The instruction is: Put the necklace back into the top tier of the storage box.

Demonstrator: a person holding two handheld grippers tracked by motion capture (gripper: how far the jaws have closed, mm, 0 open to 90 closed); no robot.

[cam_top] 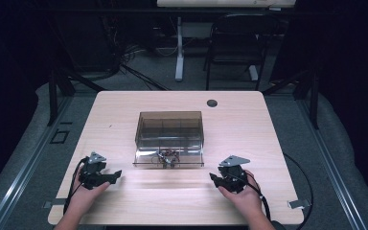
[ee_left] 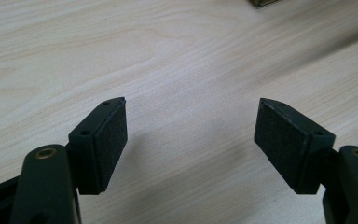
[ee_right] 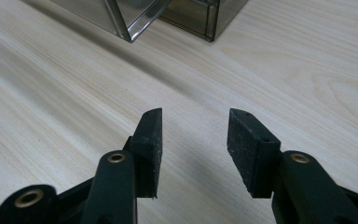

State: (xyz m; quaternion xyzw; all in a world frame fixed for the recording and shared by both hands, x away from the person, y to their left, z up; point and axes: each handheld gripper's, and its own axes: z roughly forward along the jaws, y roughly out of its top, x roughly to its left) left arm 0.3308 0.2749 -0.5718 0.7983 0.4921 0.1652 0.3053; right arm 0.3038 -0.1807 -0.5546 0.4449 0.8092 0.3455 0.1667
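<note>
A smoky transparent plastic box [cam_top: 169, 130] with inner compartments stands in the middle of the light wooden table [cam_top: 124, 110]. Its front flap [cam_top: 168, 158] lies open on the table with small dark metal parts [cam_top: 166, 156] on it. My left gripper [cam_top: 118, 174] rests low at the front left, held by a hand; its jaws stand wide apart over bare wood [ee_left: 191, 116], holding nothing. My right gripper [cam_top: 212, 178] rests at the front right, also open and holding nothing [ee_right: 194, 128]. The box's corner [ee_right: 168, 14] shows at the top of the right gripper view.
A round cable hole [cam_top: 212, 103] sits near the table's far edge. Beyond the table stand a black chair [cam_top: 235, 43] and a white desk leg [cam_top: 179, 48] on grey floor. Bare wood lies between the grippers and around the box.
</note>
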